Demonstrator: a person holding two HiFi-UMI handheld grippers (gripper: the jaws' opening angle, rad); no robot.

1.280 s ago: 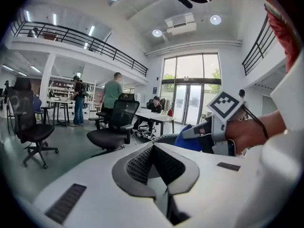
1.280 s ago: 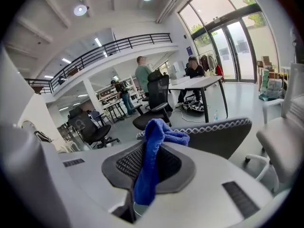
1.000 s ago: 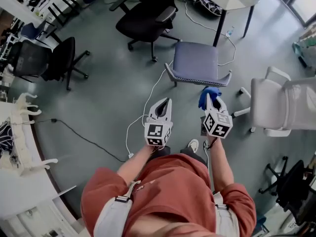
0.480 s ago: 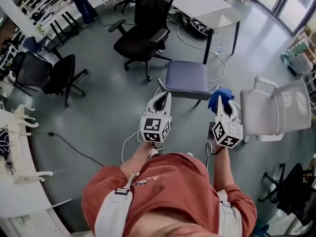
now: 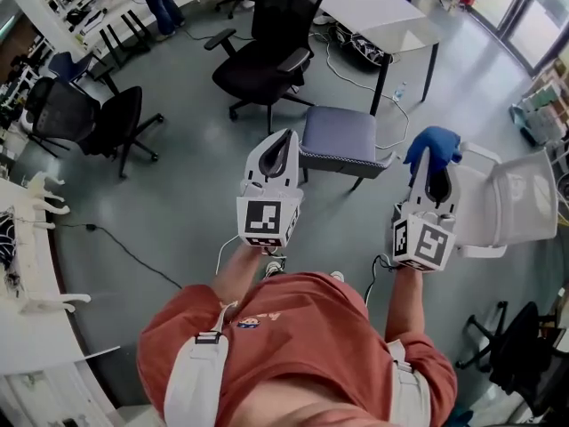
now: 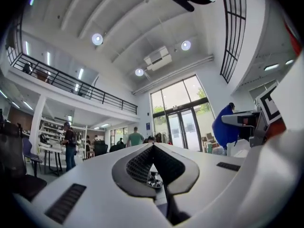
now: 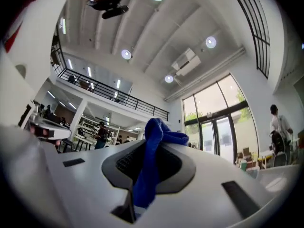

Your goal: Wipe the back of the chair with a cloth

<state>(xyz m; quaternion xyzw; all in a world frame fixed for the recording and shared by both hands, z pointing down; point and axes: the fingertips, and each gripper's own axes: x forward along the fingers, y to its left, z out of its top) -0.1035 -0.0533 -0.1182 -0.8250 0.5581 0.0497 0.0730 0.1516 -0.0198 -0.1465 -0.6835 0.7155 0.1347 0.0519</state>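
Note:
My right gripper is shut on a blue cloth, held high and pointing up toward the ceiling. In the right gripper view the cloth hangs bunched between the closed jaws of the gripper. My left gripper is shut with nothing in it, its jaws meeting tip to tip. It is also raised. A grey-blue padded chair stands on the floor below and between the grippers. A white mesh chair stands just right of the right gripper. The left gripper view also catches the cloth at the right.
A black office chair stands behind the grey-blue one, beside a white table. Two more dark chairs are at the left. Cables run across the grey floor. A white bench lines the left edge. People stand far off.
Both grippers have risen toward the head camera and tipped upward. The right one has carried the cloth rightward, from over the grey-blue chair to beside the white chair.

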